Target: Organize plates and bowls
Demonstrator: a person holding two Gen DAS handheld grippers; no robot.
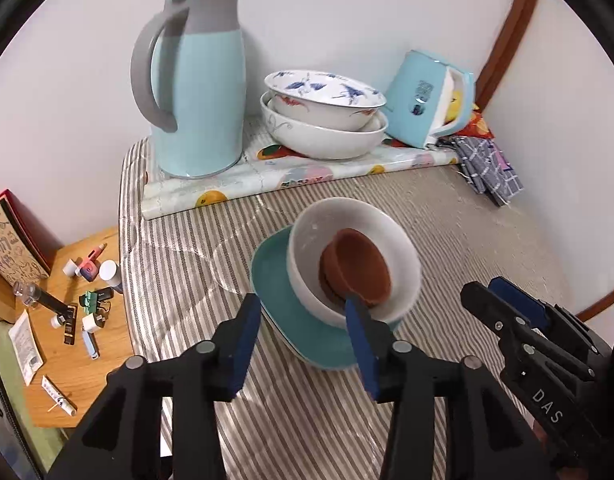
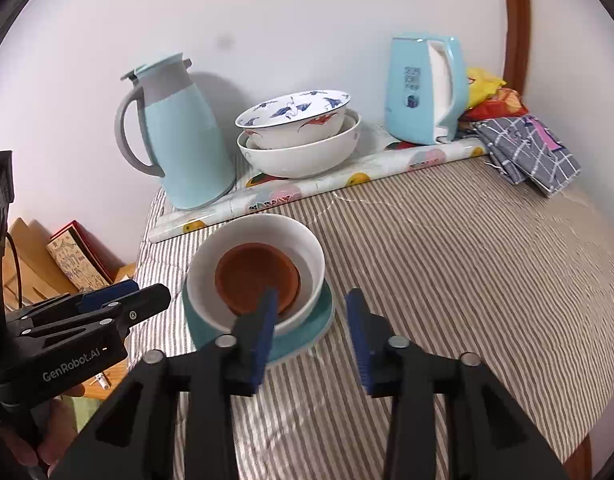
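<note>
A small brown bowl [image 1: 357, 266] sits inside a white bowl [image 1: 327, 224], which rests on a teal plate [image 1: 275, 272] on the striped tablecloth. The stack shows in the right wrist view too: brown bowl [image 2: 255, 274], white bowl [image 2: 303, 248], teal plate [image 2: 307, 332]. My left gripper [image 1: 303, 320] is open just in front of the stack, its right finger overlapping the white bowl's near rim. My right gripper [image 2: 311, 312] is open, near the stack's right front edge. Each gripper shows in the other's view: the right [image 1: 503, 300], the left [image 2: 127, 300].
Two stacked patterned white bowls [image 1: 323, 116] stand at the back on a rolled fruit-print mat [image 1: 267, 176], between a light blue thermos jug [image 1: 195, 80] and a blue kettle [image 1: 427, 96]. A folded checked cloth [image 1: 487, 168] lies back right. A side table [image 1: 99, 360] with small items is left.
</note>
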